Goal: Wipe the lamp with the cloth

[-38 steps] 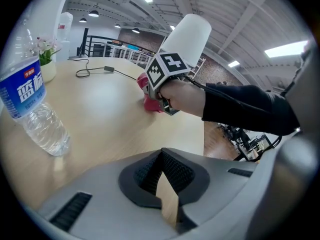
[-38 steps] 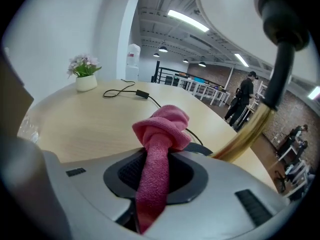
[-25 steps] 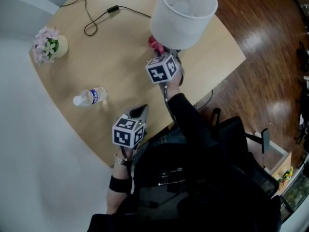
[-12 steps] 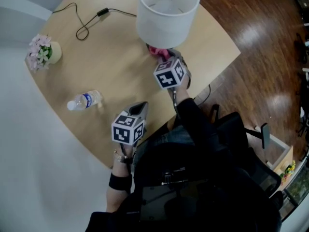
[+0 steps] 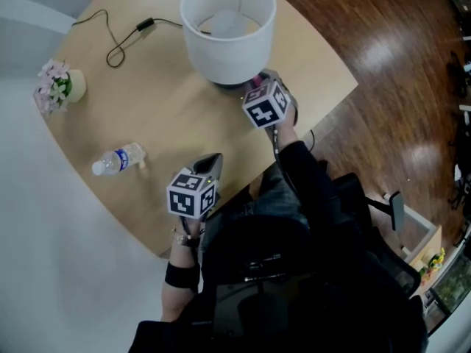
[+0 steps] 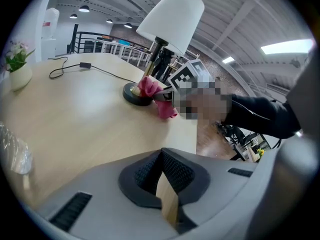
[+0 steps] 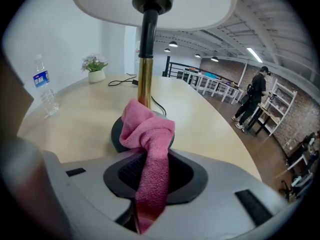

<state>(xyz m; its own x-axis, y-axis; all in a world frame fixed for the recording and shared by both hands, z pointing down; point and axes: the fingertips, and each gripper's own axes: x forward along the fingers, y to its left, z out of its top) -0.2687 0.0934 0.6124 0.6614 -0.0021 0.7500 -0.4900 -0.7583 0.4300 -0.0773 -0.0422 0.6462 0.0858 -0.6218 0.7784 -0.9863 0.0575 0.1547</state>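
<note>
**One table [image 5: 169, 116] with one lamp [image 5: 228, 28], one cloth [image 7: 150, 134], one bottle [image 5: 118, 160], one flower pot [image 5: 57, 87], and two grippers.** The cloth is pink, nubbly and twisted into a bunched end. The right gripper [image 7: 150, 156] clamps its narrow tail. The bunch lies against the lamp's dark round base, in front of the brass stem. The left gripper [image 6: 161, 151] is over the table's near edge, its jaws closed tip to tip on nothing.

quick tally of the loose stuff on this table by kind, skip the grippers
lamp: 1
pink cloth: 1
water bottle: 1
potted flowers: 1
total: 4
</note>
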